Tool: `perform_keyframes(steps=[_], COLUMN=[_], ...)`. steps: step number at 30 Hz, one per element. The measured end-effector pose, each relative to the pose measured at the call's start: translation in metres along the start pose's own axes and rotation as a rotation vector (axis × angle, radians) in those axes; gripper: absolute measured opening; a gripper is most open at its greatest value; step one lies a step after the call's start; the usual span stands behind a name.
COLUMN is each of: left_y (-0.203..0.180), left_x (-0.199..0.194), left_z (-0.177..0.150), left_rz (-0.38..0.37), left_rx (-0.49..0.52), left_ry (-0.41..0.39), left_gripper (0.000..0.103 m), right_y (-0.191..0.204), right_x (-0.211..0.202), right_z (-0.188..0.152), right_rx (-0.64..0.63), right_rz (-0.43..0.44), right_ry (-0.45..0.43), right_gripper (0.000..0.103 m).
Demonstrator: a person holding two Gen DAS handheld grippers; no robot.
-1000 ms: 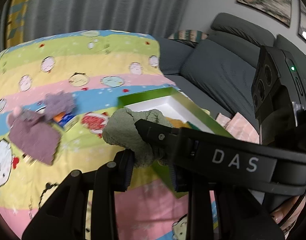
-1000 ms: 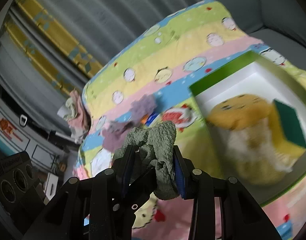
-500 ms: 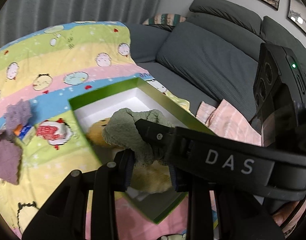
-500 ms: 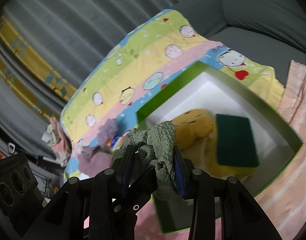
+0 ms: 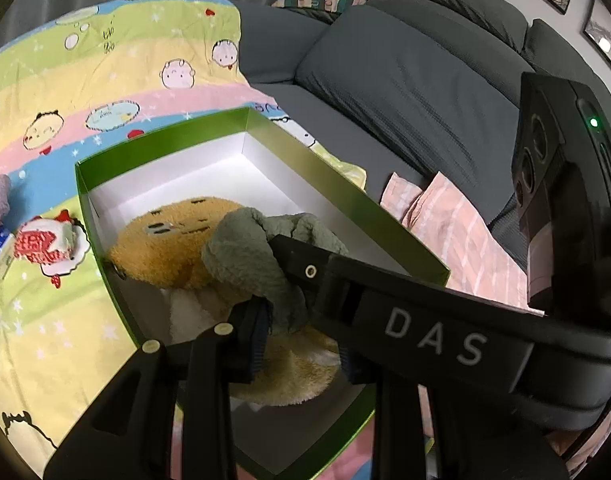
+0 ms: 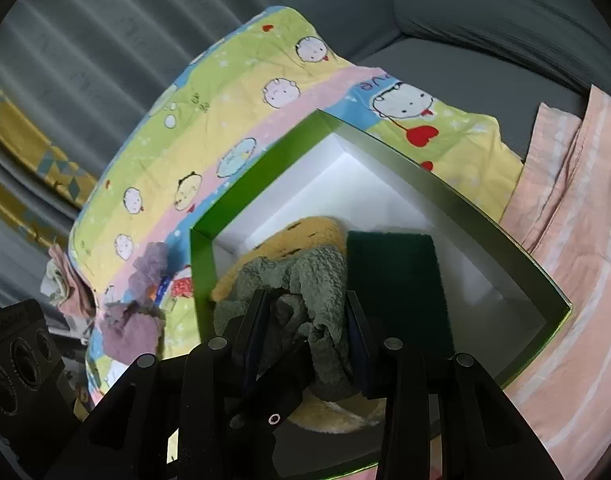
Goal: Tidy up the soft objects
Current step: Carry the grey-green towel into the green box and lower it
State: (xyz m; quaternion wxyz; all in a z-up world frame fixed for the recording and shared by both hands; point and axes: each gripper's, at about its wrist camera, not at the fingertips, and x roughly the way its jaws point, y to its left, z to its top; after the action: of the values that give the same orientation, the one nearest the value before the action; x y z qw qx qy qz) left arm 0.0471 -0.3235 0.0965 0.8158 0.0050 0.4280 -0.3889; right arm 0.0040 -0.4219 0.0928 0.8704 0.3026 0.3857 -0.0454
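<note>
Both grippers hold one grey-green fuzzy cloth (image 5: 245, 256) over the green box with white inside (image 5: 153, 148). My left gripper (image 5: 301, 336) is shut on its lower part. My right gripper (image 6: 305, 332) is shut on the same cloth (image 6: 317, 280); its black body crosses the left wrist view. Inside the box (image 6: 505, 224) lie a yellow plush toy (image 5: 165, 248) and a dark green scouring sponge (image 6: 397, 280). The cloth hangs just above the plush toy (image 6: 301, 232).
The box stands on a striped cartoon blanket (image 5: 85, 92) on a grey sofa (image 5: 405, 80). Purple cloths (image 6: 129, 328) and a small red-and-white item (image 5: 41, 244) lie left of the box. A pink striped cloth (image 6: 577, 240) lies to its right.
Both grippers have carried the green cloth rightward from above the blanket to over the box and lower, close to the plush toy. The grip on it is unchanged.
</note>
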Motion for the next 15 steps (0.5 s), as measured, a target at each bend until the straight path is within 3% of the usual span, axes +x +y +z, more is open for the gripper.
perform_keyframes(steps=[15], left_y=[0.009], left_x=[0.018], left_z=[-0.001], left_rz=[-0.018], left_rx=[-0.070], left_ry=[0.107], left_gripper=[0.026], right_y=[-0.010], right_x=[0.019], right_z=[0.002], right_rx=[0.033], right_rz=[-0.036], right_ry=[0.059], right_gripper=[0.040])
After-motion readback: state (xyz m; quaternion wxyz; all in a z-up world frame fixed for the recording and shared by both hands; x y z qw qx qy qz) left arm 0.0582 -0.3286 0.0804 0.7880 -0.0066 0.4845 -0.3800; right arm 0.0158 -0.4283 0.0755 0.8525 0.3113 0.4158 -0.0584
